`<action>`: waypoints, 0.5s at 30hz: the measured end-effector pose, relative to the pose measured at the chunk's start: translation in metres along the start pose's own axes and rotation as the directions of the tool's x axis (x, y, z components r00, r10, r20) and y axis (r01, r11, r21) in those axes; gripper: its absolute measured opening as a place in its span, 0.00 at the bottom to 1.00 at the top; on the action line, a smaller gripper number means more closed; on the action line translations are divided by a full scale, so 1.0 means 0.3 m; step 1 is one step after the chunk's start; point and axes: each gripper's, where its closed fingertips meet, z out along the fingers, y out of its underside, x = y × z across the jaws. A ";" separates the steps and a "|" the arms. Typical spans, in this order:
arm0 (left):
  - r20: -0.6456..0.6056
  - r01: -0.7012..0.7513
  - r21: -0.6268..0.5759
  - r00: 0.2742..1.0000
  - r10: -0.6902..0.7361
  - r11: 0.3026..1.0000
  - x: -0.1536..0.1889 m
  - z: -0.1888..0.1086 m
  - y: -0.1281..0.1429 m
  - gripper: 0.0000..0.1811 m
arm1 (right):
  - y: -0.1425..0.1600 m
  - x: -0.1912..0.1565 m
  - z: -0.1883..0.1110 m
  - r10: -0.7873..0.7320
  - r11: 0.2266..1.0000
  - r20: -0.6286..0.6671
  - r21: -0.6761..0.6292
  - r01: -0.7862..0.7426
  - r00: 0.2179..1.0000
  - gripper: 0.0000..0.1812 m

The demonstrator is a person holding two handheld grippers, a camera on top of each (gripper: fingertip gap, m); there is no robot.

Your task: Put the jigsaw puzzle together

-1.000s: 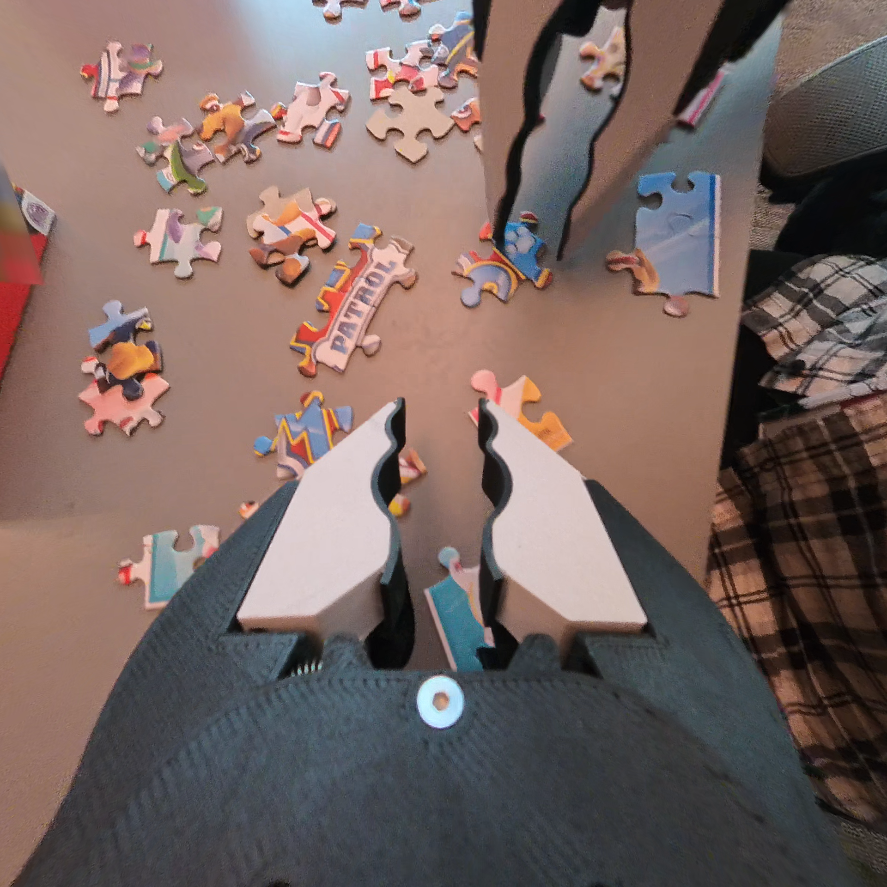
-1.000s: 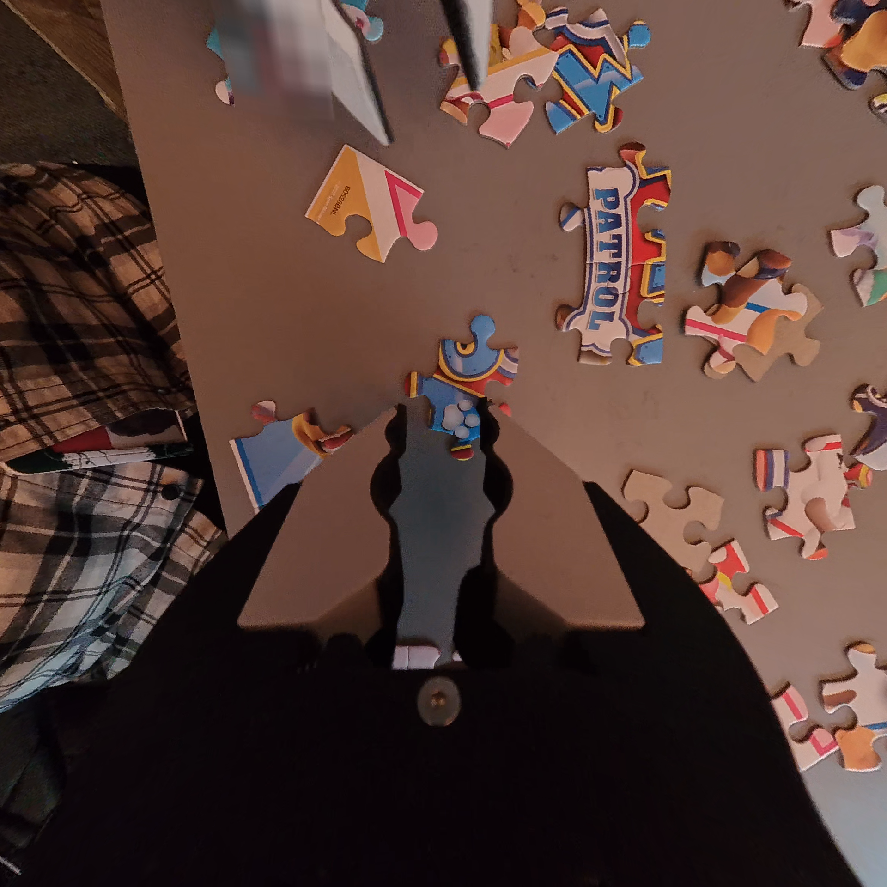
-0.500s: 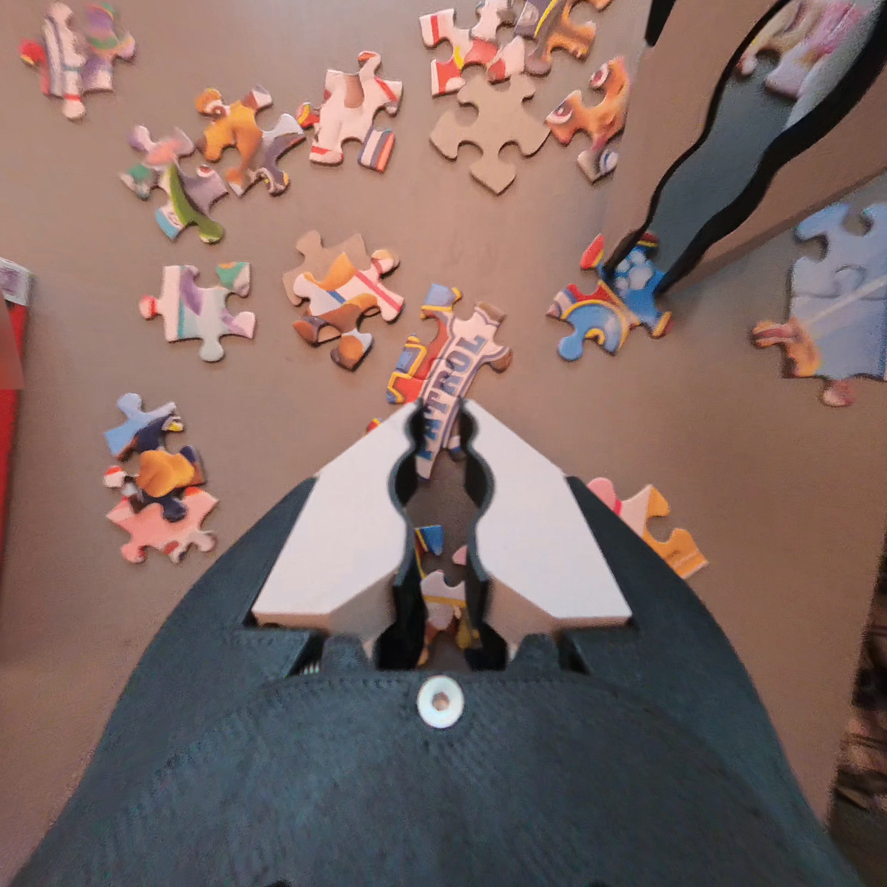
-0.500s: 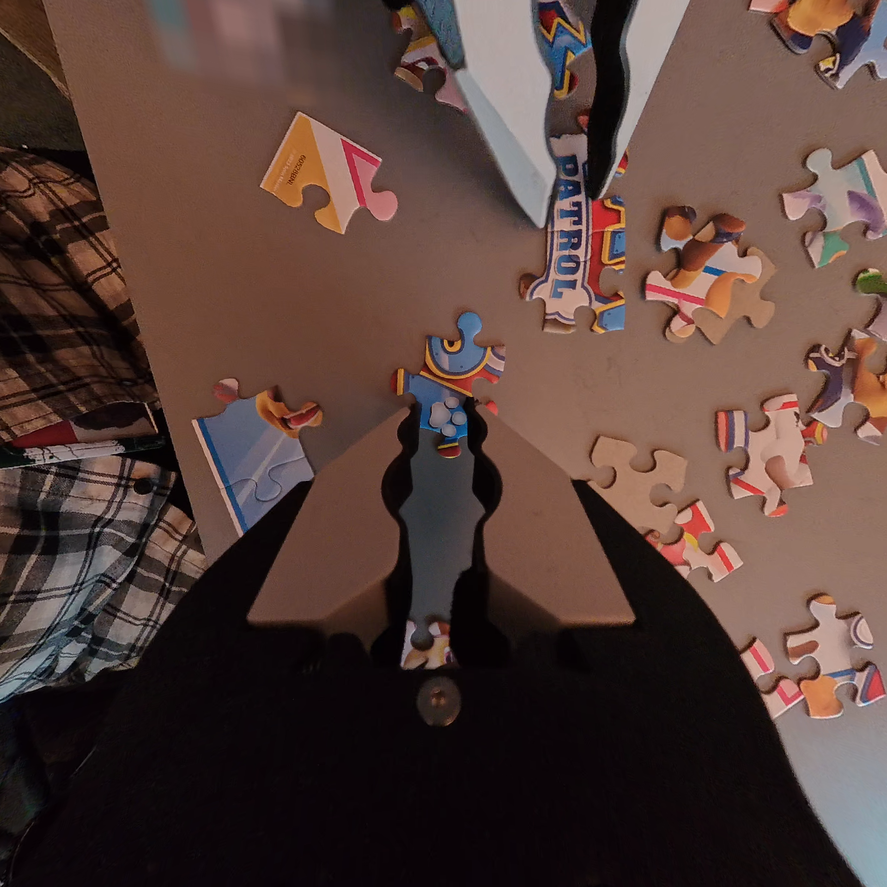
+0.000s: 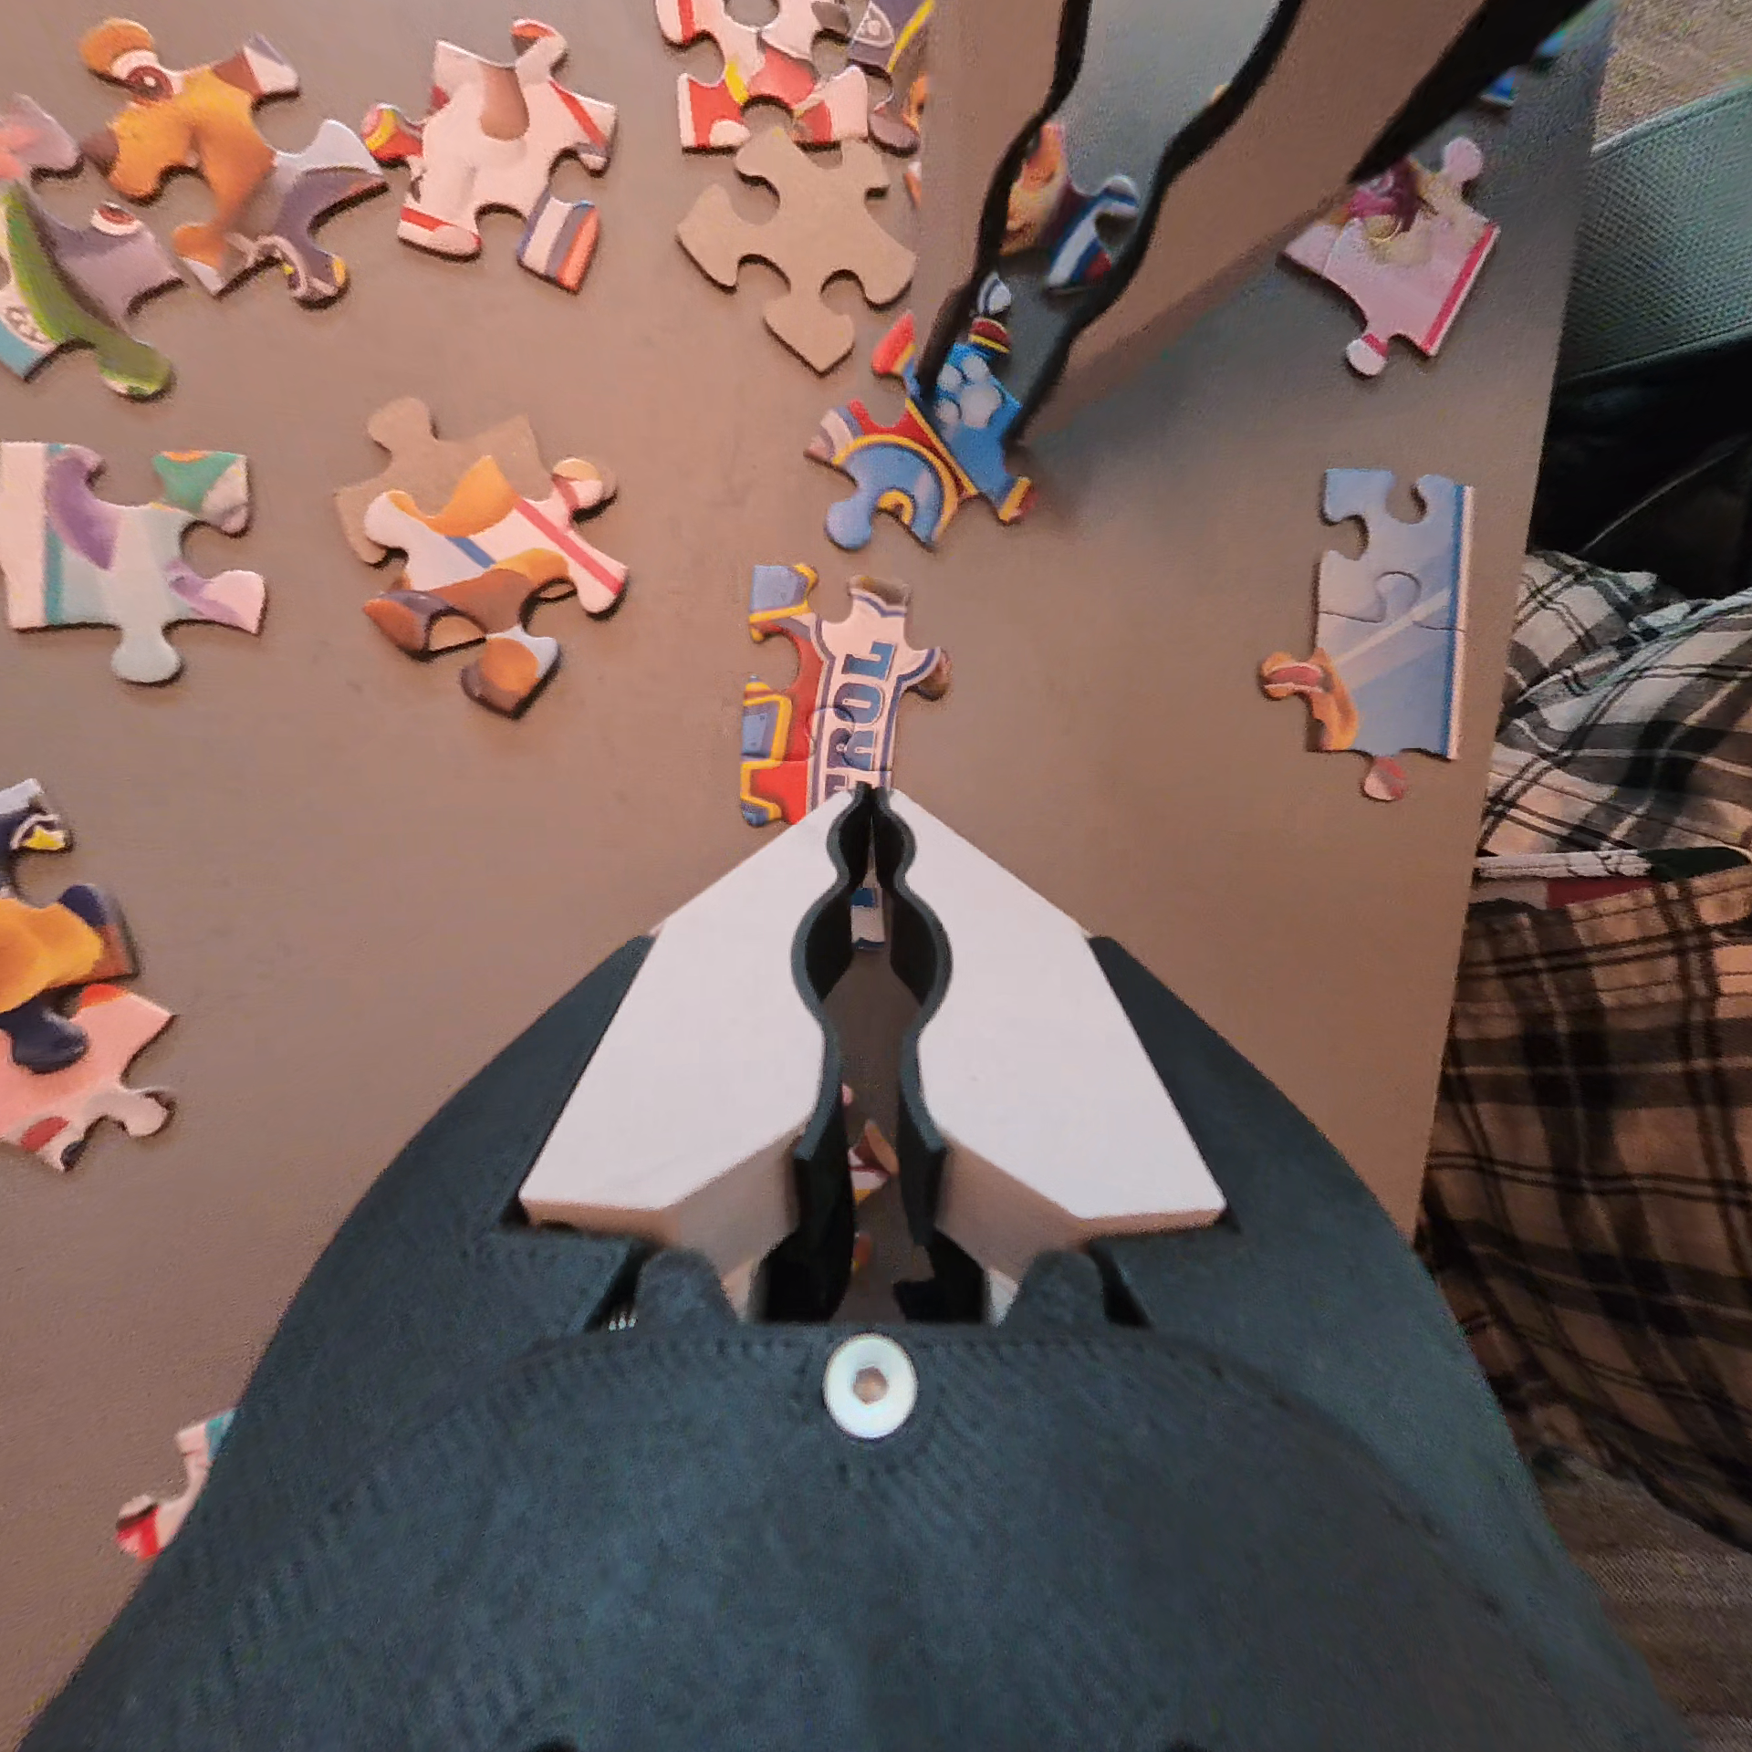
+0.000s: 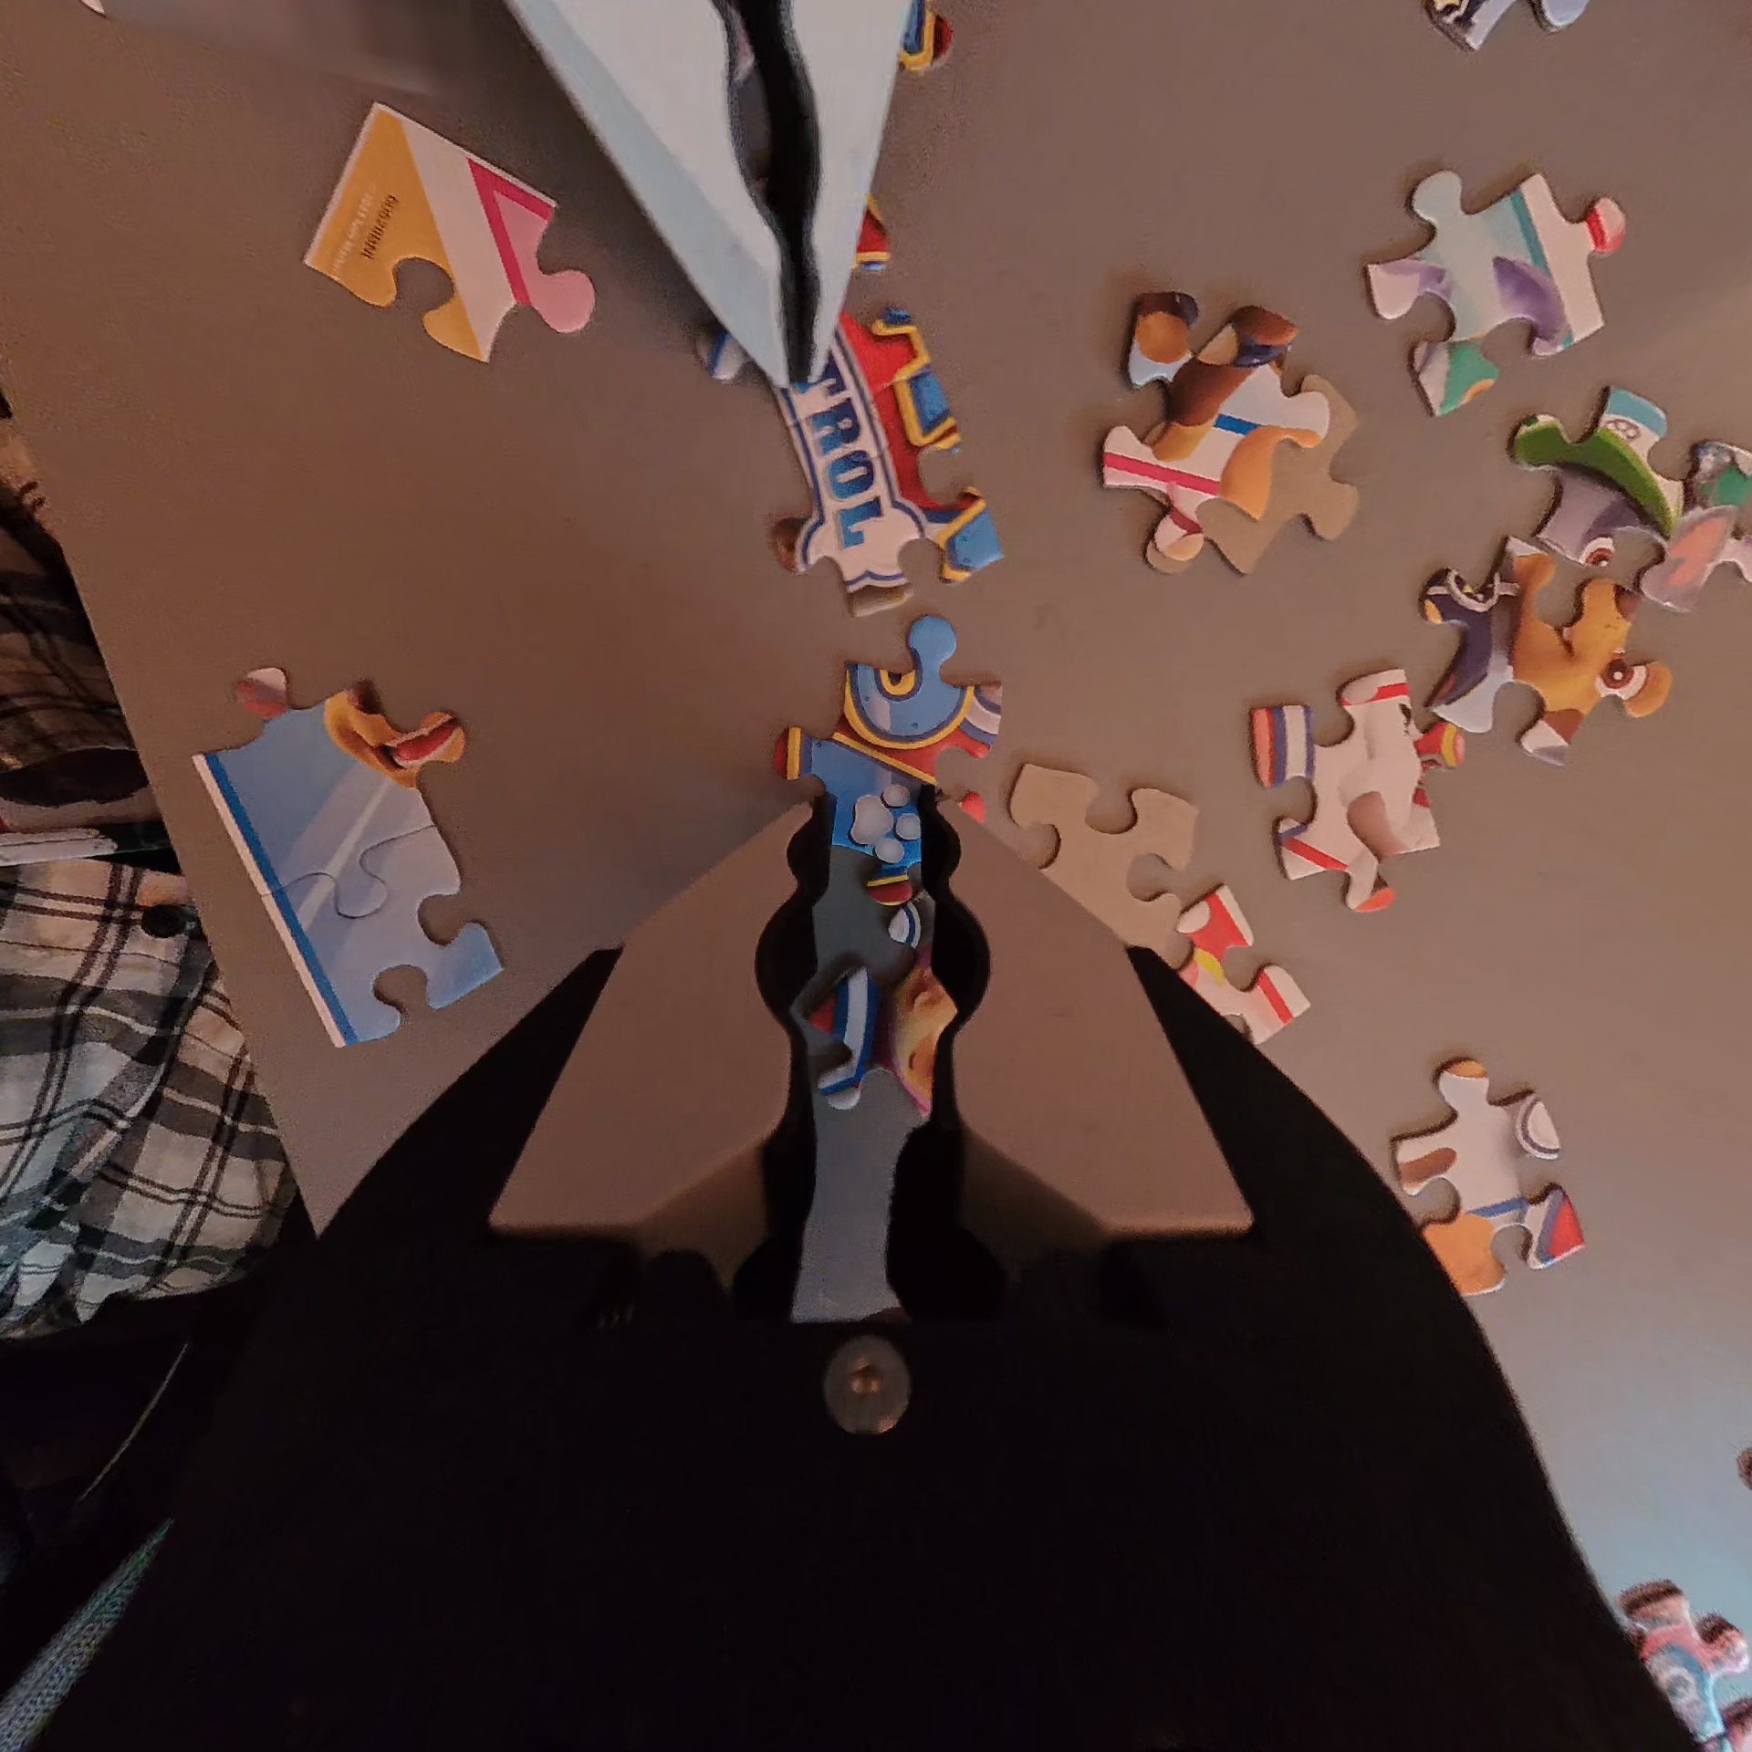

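Note:
Loose jigsaw pieces lie on a brown table (image 5: 569,901). My left gripper (image 5: 870,804) is shut, with its tips set down on the near end of a lettered red, white and blue banner section (image 5: 834,683). It comes in from the top of the right wrist view (image 6: 801,360) onto the same section (image 6: 872,474). My right gripper (image 6: 874,815) is closed on the narrow end of a blue paw-print piece (image 6: 901,720) that lies flat just short of the banner. The left wrist view shows this gripper (image 5: 976,408) and piece (image 5: 910,465) beyond the banner.
A joined light-blue edge section (image 5: 1394,626) lies by the table's right edge (image 5: 1498,853), with plaid cloth (image 5: 1612,1043) beyond. A face-down brown piece (image 5: 806,246) and several coloured pieces are spread to the left. A yellow-and-pink corner piece (image 6: 446,237) lies apart. One gripper's finger ends stand about 8 centimeters off the other's.
My left gripper moved forward over the banner section and shut on its near end. The banner turned and slid toward the blue piece. My right gripper carried the blue piece toward the banner.

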 end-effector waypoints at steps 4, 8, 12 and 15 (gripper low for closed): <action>-0.013 -0.017 -0.020 1.000 0.016 1.000 0.036 0.001 0.009 0.00 | 0.004 0.019 -0.002 -0.022 1.000 0.007 -0.006 0.022 1.000 0.09; -0.042 -0.044 -0.048 0.998 0.042 0.998 0.074 -0.002 0.024 0.00 | -0.005 0.029 0.003 -0.070 0.998 0.017 -0.003 0.070 0.997 0.09; -0.078 -0.092 -0.066 0.993 0.086 0.994 0.104 -0.002 0.033 0.00 | -0.028 0.035 0.015 -0.112 0.994 0.027 -0.002 0.112 0.993 0.08; -0.085 -0.125 -0.077 0.989 0.119 0.989 0.112 0.000 0.033 0.00 | -0.055 0.036 0.030 -0.142 0.990 0.046 0.016 0.141 0.989 0.08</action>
